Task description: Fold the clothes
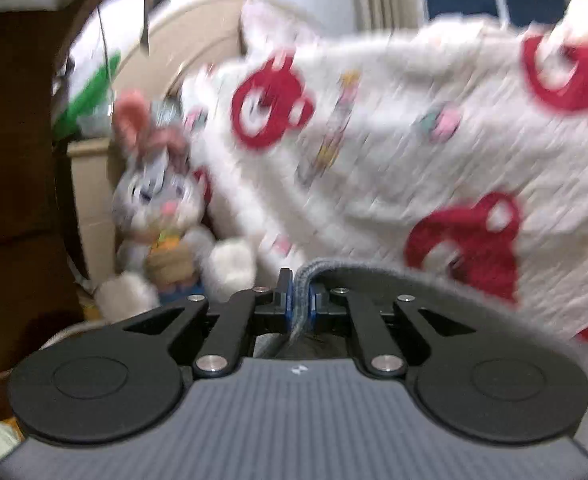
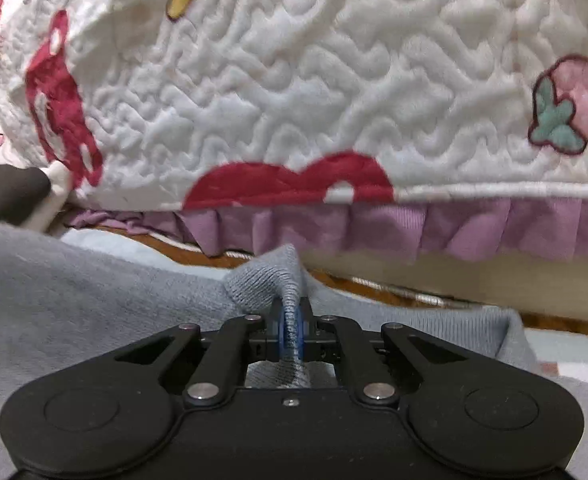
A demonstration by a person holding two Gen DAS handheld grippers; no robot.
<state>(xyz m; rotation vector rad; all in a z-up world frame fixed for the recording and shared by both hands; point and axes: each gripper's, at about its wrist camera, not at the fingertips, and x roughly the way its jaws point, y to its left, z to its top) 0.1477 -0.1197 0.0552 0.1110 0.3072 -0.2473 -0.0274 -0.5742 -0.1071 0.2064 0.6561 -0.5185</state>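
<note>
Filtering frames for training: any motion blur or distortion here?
Left wrist: heavy motion blur on the quilt and plush rabbit; left gripper sharp. Right wrist: mostly sharp, quilt stitching crisp, fisheye bowing along the purple ruffle.

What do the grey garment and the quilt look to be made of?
Garment: a soft knit, probably cotton fleece; matte, with ribbed loops showing at the pinched edge in the right gripper. Quilt: padded white fabric, puffy wavy stitching, printed motifs; its lilac frill looks like thin woven cloth, gathered.
</note>
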